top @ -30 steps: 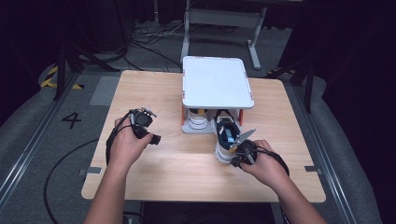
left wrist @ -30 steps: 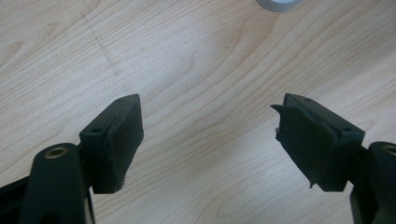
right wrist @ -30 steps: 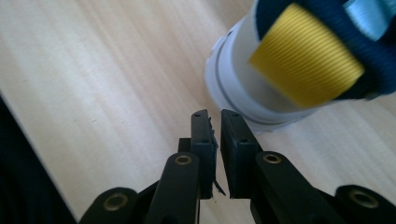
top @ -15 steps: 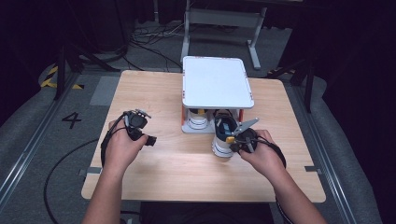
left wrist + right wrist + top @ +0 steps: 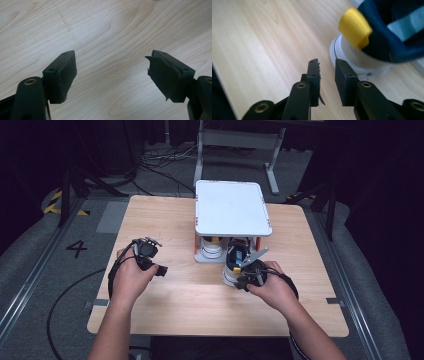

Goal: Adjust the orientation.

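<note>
A dark blue sneaker (image 5: pixel 234 261) with a white sole stands on the wooden table (image 5: pixel 165 220), its toe under a white-topped rack (image 5: pixel 231 210). In the right gripper view its heel (image 5: pixel 387 37) and yellow pull tab (image 5: pixel 355 27) are close up at the upper right. My right gripper (image 5: pixel 327 66) sits just left of the heel's sole, jaws a narrow gap apart with nothing between them; from above it (image 5: pixel 248 275) is at the shoe's near end. My left gripper (image 5: pixel 112 67) is wide open over bare wood, at the table's left (image 5: pixel 148 251).
A second, white shoe (image 5: pixel 211 251) rests under the rack, left of the blue one. The rack stands at the table's middle back. Cables trail from both grippers. Dark floor with rails and cables surrounds the table.
My right hand has moved left and forward, up to the blue sneaker's heel. The left hand has drifted slightly forward; its gripper stays open.
</note>
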